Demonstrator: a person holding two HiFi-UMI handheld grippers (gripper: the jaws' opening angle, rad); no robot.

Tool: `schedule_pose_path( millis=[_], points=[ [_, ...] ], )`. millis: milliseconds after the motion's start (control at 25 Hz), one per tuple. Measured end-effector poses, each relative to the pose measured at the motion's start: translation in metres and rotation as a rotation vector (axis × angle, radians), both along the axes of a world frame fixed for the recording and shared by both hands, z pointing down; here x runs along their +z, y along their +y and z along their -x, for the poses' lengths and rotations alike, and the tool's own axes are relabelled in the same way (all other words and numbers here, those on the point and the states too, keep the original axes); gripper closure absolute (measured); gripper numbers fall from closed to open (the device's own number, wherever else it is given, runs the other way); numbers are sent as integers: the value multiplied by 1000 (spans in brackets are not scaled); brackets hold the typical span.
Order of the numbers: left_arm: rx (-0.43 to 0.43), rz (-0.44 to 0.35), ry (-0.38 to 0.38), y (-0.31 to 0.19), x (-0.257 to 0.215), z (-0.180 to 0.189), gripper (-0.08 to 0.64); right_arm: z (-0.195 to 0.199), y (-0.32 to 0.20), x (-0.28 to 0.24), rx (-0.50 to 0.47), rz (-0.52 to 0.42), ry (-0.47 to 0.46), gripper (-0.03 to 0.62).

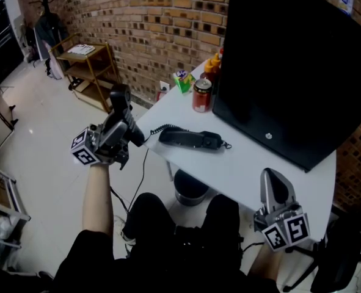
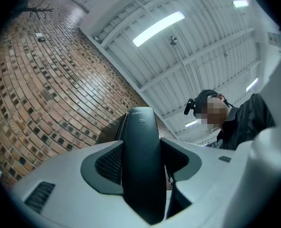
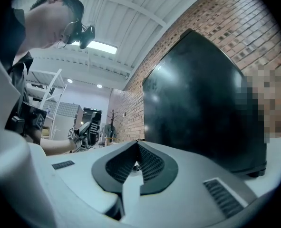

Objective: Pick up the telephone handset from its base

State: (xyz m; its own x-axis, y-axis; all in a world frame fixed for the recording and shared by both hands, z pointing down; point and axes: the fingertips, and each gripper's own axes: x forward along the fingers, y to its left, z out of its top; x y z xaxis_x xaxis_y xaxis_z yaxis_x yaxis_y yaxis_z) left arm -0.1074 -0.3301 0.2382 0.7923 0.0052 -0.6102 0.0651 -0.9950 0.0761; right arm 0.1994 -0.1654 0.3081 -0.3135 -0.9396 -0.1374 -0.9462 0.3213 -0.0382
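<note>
Left of centre in the head view, your left gripper is clamped on the dark grey plastic telephone handset. The handset stands tilted upward out of the jaws, off to the left of the white table. In the left gripper view both ribbed pads press its narrow sides, with the jaws fairly wide. The slim black phone base lies near the table's left edge, and a black coiled cord leads off it. I judge the lift as good as done. Hold the squeeze even and draw away gently, so the cord cannot drag the base over the edge. Your right gripper, lower right, is closed and empty.
</note>
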Motion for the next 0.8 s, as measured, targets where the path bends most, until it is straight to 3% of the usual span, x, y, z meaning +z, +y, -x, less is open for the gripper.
schedule_pose_path(
  millis=[240, 800],
  points=[
    [11, -5, -24, 9, 4, -8, 305, -6, -2, 0, 27, -13, 5, 584],
    [17, 2, 0, 6, 2, -5, 305, -10, 0, -5, 45, -41, -4, 584]
  ],
)
